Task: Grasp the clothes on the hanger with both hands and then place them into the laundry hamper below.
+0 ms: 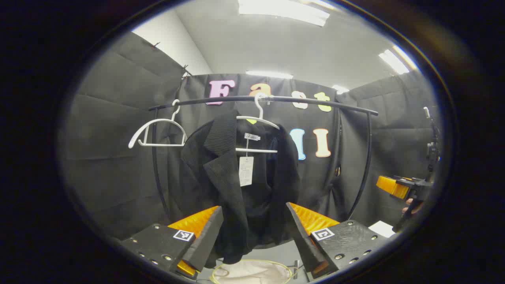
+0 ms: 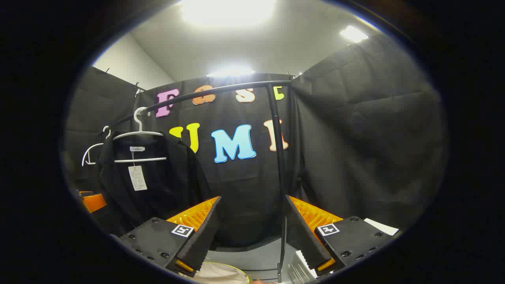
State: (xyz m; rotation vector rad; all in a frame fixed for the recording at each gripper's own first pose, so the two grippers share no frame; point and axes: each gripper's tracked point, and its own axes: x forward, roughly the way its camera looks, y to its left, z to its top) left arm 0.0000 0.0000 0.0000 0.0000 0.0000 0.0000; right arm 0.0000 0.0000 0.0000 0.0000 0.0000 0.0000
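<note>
Left gripper view shows the soft, limp black jacket [image 1: 236,185] hanging from the rail [image 1: 315,103], best pinched at both shoulders, with left gripper [image 1: 252,236] and right gripper [image 2: 252,232] both wide open.

Before my tongs: black ribbed jacket [image 1: 236,185] with white tag [image 1: 246,170], white hangers [image 1: 158,132], black rail [image 1: 300,101], cream hamper [image 1: 252,272] rimmed in yellow-green.
</note>
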